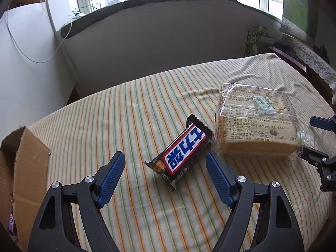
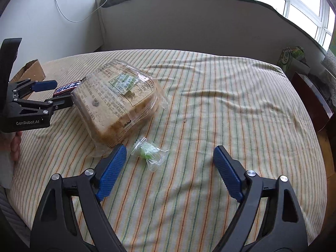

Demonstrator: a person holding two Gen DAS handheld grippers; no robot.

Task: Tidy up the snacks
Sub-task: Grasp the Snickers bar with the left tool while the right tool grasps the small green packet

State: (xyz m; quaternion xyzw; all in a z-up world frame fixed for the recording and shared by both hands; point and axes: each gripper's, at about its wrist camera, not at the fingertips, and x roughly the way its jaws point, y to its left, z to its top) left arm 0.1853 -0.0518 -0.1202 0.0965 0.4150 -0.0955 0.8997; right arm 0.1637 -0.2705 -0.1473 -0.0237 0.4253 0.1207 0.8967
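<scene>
The left gripper [image 1: 164,162] is spread wide and holds nothing. Right in front of it, between its two blue pads, lies a brown, red and blue candy bar in a shiny wrapper [image 1: 180,152]. The bar lies slanted on the striped yellow and green tablecloth [image 1: 130,113]. One end of it looks to be just beside, maybe touching, the clear plastic pack of sliced bread [image 1: 255,126]; I cannot tell which.

The right gripper [image 2: 170,160] is also spread wide and holds nothing. A small clear-wrapped green sweet [image 2: 149,151] lies just in front of it, closer to its left pad. The bread pack sits right beside that pad.

A brown cardboard box [image 1: 25,163] waits at the left edge of the table. I think the snacks should go in there.

What could go wrong? The candy bar lies slanted, so the pads may catch only a corner, and the slippery wrapper could slide out. The right pad of the left gripper is close to the bread pack and could bump or squash it. The little sweet is small and flat, so the right gripper could pinch the cloth instead.
</scene>
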